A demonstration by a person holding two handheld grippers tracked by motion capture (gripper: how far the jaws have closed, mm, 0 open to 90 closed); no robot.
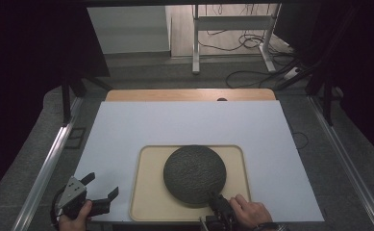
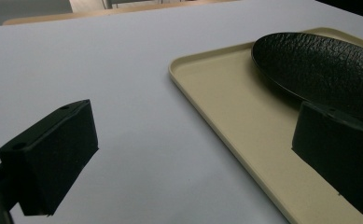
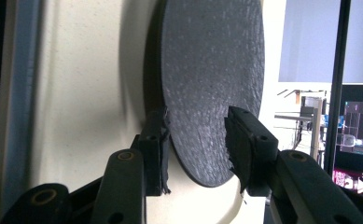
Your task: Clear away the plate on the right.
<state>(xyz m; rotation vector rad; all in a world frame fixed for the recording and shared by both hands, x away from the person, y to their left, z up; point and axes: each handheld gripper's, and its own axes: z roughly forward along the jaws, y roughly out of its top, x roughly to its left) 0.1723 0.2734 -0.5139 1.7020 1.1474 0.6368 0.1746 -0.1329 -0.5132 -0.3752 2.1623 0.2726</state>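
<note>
Right tool [image 3: 195, 140] straddles the near rim of the dark plate [image 1: 194, 174], jaws apart, pads not pressing. Plate lies in the beige tray [image 1: 146, 192] on the desk [image 1: 127, 130]. Left tool [image 1: 98, 190] stands open, empty, beside the tray.

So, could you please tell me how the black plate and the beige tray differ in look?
The black plate is round, dark and rough-textured, while the beige tray is rectangular with rounded corners, pale and smooth. The plate is the smaller and lies on the tray, which lies on the white board. The right tongs straddle the plate's rim; nothing grips the tray. Both are shallow.
</note>
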